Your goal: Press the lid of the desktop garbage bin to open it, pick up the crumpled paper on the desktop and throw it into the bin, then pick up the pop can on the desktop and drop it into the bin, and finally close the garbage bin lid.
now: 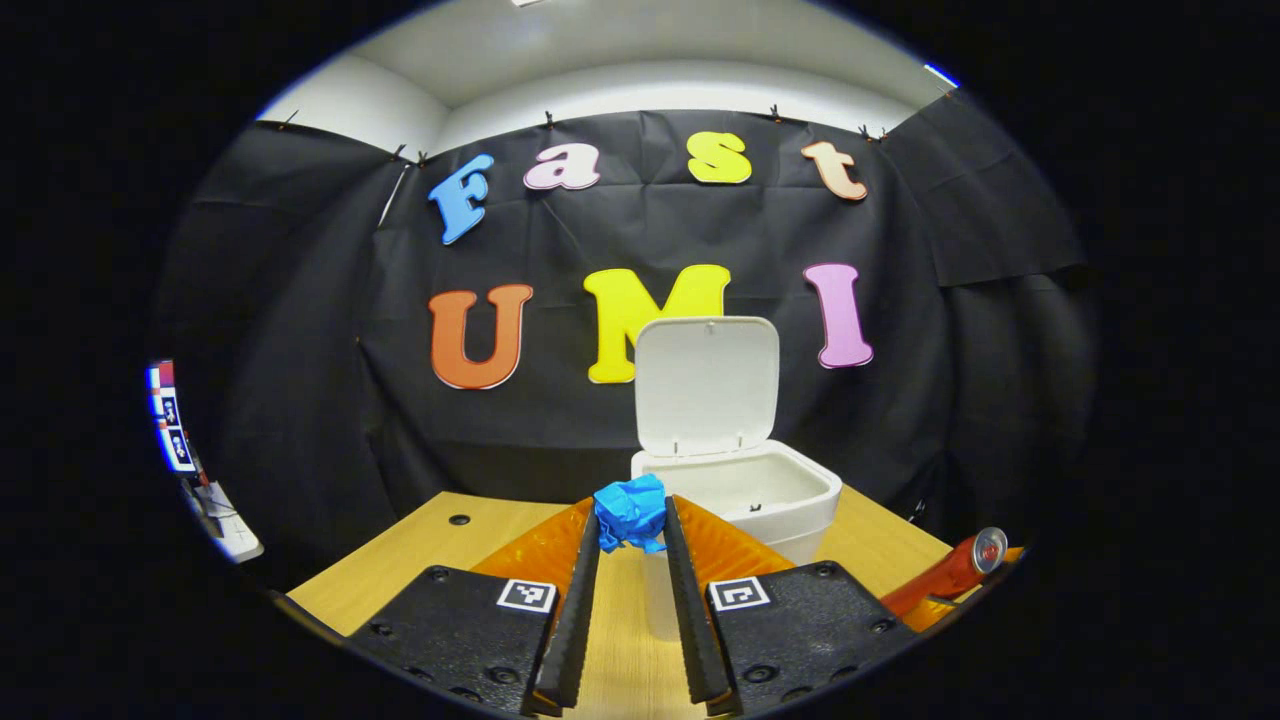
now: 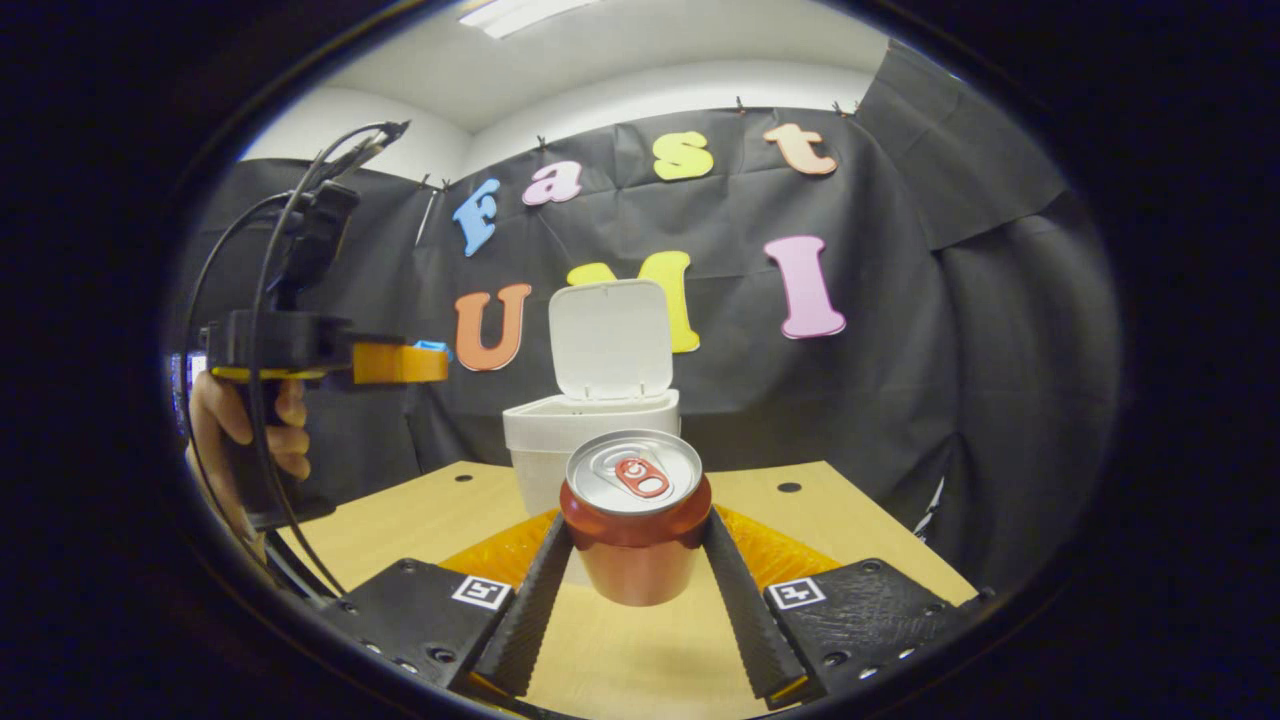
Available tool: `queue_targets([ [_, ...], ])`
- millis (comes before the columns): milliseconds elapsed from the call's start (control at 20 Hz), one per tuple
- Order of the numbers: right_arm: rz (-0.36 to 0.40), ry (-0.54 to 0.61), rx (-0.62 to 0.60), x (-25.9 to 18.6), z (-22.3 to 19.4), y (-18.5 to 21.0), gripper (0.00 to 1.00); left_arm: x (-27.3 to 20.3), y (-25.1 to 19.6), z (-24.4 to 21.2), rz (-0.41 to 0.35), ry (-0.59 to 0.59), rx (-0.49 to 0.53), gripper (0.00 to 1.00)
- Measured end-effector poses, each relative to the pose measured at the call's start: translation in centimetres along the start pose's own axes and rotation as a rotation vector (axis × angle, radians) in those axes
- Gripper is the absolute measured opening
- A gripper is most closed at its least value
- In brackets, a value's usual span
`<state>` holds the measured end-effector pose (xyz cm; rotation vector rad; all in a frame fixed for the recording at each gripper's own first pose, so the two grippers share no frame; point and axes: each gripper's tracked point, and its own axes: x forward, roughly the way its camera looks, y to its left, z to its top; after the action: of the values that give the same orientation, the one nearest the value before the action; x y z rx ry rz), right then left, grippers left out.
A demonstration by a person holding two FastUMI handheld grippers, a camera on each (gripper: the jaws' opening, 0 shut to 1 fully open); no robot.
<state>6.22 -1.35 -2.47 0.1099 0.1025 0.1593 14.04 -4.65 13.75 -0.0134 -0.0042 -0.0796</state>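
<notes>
Blue crumpled paper (image 1: pixel 631 513) sits pinched between the fingertips of the left gripper (image 1: pixel 632 530), both fingers closed against its sides, and it is held clear of the wooden desktop (image 1: pixel 400 570). Just beyond the paper stands the white garbage bin (image 1: pixel 770 495), its lid (image 1: pixel 707 385) swung upright so the interior shows pale; the bin's lower front is hidden behind the right-hand finger. At the right edge of the left gripper view the pop can (image 1: pixel 950 572) appears tilted and partly cut off, so its grip cannot be judged from there.

In the right gripper view, the right gripper (image 2: pixel 637 555) clamps the pop can (image 2: pixel 636 520) between both fingers, which press on its red body. The can is upright, silver top and tab facing the camera, raised above the desktop (image 2: pixel 800 520) (a shadow lies beneath it). Directly behind it is the bin (image 2: pixel 590 430) with its lid (image 2: pixel 612 338) open; the bin's base is masked by the can. Well to the left, the left gripper (image 2: pixel 425 358) is seen side-on, level with the bin's rim, a sliver of blue paper (image 2: pixel 434 346) at its tip. A hand (image 2: pixel 245 430) grips its handle, cables (image 2: pixel 265 300) looping above; the wrist is cut off at the view's edge.
</notes>
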Motion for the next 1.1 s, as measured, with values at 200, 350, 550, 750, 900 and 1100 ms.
queue_targets([
  [200,-0.050,-0.020,0.010,-0.1,0.7,-1.7,0.79,5.2,-2.2,0.8,-0.059,-0.007,0.017,0.41],
  [350,-0.052,-0.018,0.019,-0.2,0.7,-2.3,0.78,8.9,-4.2,0.2,-0.097,0.012,0.004,0.42],
  [550,-0.087,-0.032,0.023,-0.2,1.1,-3.8,0.78,12.4,-5.8,-1.8,-0.123,0.056,0.002,0.44],
  [750,-0.111,-0.047,0.028,-0.2,1.5,-4.6,0.78,14.4,-6.1,-4.1,-0.124,0.110,-0.014,0.45],
  [900,-0.116,-0.041,0.039,0.0,1.4,-5.1,0.78,14.8,-5.6,-4.7,-0.111,0.094,-0.013,0.45],
  [1100,-0.105,-0.039,0.055,0.2,1.3,-4.8,0.79,14.6,-5.5,-5.3,-0.117,0.095,-0.067,0.50],
])
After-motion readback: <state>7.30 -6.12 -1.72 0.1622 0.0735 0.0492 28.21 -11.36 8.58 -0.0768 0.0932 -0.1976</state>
